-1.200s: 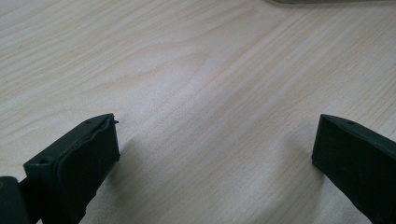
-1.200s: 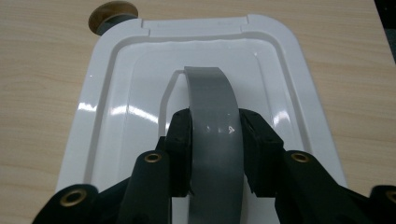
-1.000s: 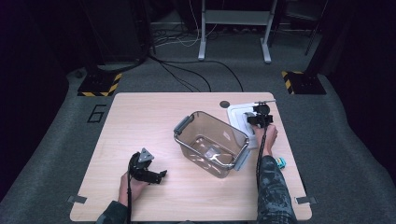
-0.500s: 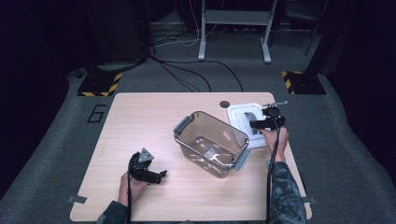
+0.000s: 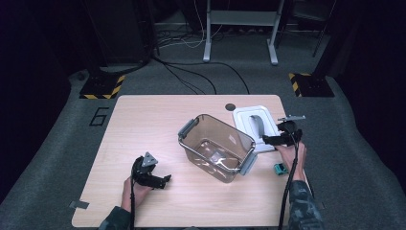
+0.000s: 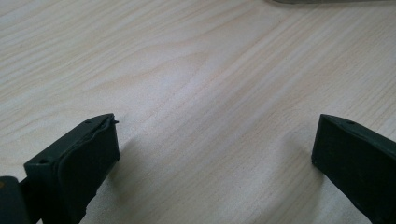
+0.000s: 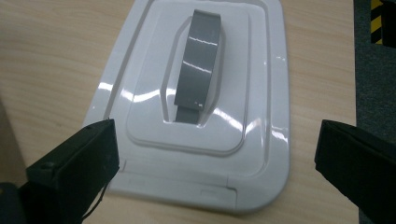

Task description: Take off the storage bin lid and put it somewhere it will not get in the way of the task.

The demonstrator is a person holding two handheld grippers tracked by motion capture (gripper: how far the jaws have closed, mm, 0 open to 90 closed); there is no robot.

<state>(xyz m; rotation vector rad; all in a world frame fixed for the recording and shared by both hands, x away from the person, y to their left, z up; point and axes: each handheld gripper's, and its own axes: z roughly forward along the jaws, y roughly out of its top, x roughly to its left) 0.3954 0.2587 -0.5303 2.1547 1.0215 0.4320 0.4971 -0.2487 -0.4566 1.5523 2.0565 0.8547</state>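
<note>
Backing off the white lid (image 7: pixel 196 107), the right hand-held gripper (image 5: pixel 282 136) has just been opening, nothing between its jaws; the clear bin (image 5: pixel 216 146) is hiding the lid's near corner. Left hand-held gripper (image 5: pixel 151 175) is resting open on the desk (image 5: pixel 143 120).

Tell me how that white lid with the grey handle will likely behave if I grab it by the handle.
The white lid looks like thin moulded plastic, so probably light and fairly stiff. Its glossy surface suggests slipperiness; the raised grey handle seems the safer hold. It lies flat on the table, so it should slide rather than tip if nudged.
</note>
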